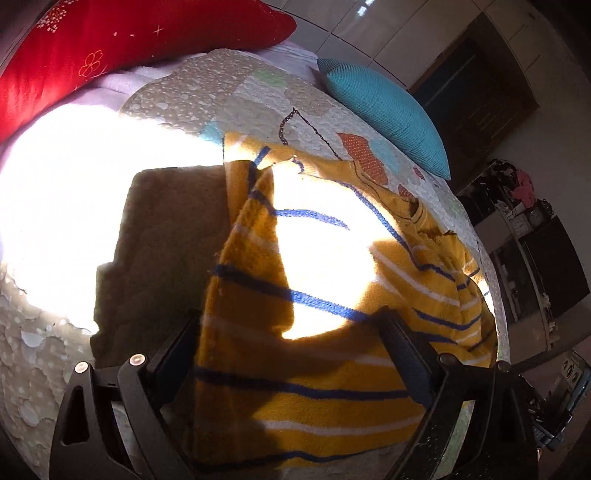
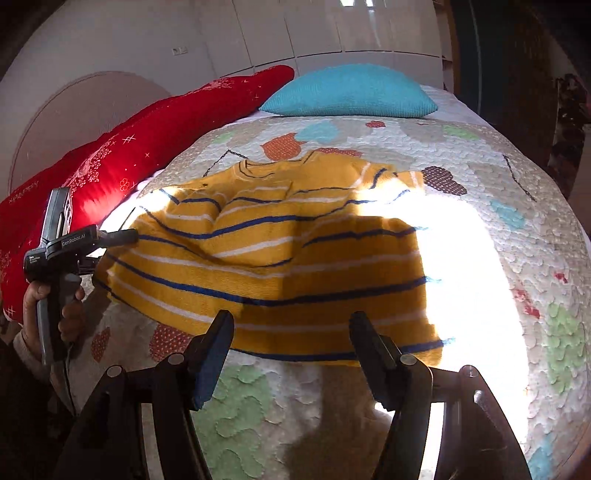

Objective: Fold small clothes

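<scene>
A: Where's the sweater (image 2: 280, 258)?

B: I see it spread on the quilted bedspread (image 2: 480, 206), hem toward me, part in sun glare. Red pillow (image 2: 155, 147) and teal pillow (image 2: 351, 90) sit behind it.

A: Claws?

B: Right gripper (image 2: 291, 332): jaws apart, nothing between them, hem just beyond. Left gripper (image 1: 291, 350): jaws apart above the knit.

A: Left hand (image 2: 55, 306)?

B: On its handle at the sweater's left edge.

We see a yellow striped sweater (image 2: 266, 258) of fuzzy knit, a puckered quilted bedspread (image 2: 480, 295), a shiny satin-like red pillow (image 2: 147, 147), a ribbed matt turquoise cushion (image 2: 351, 90), glossy wardrobe doors (image 2: 332, 26), and matt black plastic on the right claw (image 2: 291, 354).
</scene>
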A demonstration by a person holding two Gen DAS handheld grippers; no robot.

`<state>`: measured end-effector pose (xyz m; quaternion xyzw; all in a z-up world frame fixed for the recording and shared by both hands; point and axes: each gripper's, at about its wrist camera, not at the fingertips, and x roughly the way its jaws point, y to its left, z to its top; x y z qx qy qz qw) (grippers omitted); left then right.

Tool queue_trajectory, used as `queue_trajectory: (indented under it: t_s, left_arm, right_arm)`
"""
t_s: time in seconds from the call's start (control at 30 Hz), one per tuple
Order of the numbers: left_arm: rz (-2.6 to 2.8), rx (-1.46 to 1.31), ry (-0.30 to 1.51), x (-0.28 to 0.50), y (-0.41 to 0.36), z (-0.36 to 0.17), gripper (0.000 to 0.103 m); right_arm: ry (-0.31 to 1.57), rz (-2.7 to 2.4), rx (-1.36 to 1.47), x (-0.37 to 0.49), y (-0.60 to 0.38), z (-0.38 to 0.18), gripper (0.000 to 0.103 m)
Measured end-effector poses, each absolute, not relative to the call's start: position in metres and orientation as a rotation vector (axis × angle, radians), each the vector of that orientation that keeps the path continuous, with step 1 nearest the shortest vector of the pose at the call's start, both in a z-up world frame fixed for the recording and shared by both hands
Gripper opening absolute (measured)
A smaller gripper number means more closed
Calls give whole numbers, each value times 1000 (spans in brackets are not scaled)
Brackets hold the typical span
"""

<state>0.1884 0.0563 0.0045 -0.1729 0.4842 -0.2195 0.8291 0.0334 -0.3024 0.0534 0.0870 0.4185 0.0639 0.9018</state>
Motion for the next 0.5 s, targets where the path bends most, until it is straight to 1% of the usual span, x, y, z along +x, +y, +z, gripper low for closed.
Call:
queue_trajectory:
  t_s: [0.03, 0.07, 0.1, 0.17, 0.2, 0.33, 0.43, 0.5]
  left_arm:
    - [-478, -364, 1037, 191, 49, 5, 92]
    - [-472, -344, 1043, 192, 41, 7, 76]
    - [-452, -311, 1059, 194, 34, 9, 44]
    - [-422, -288, 1079, 194, 27, 17, 29]
    - [-416, -278, 1076, 192, 24, 25, 26]
    - [-426, -191, 1020, 178, -10, 73, 22]
    - [-496, -115, 971, 171, -62, 109, 22]
    - [-555, -45, 958, 164, -110, 120, 22]
  right_arm:
    - [862, 116, 189, 30, -309, 53, 69]
    - [859, 101, 204, 28, -316, 52, 69]
    - [855, 89, 225, 25, -323, 51, 69]
    - [836, 71, 271, 19, -337, 50, 69]
    - [822, 63, 293, 14, -343, 50, 69]
    - [762, 41, 365, -7, -369, 51, 69]
    - [730, 15, 417, -24, -392, 49, 69]
    - [713, -12, 461, -36, -409, 46, 69]
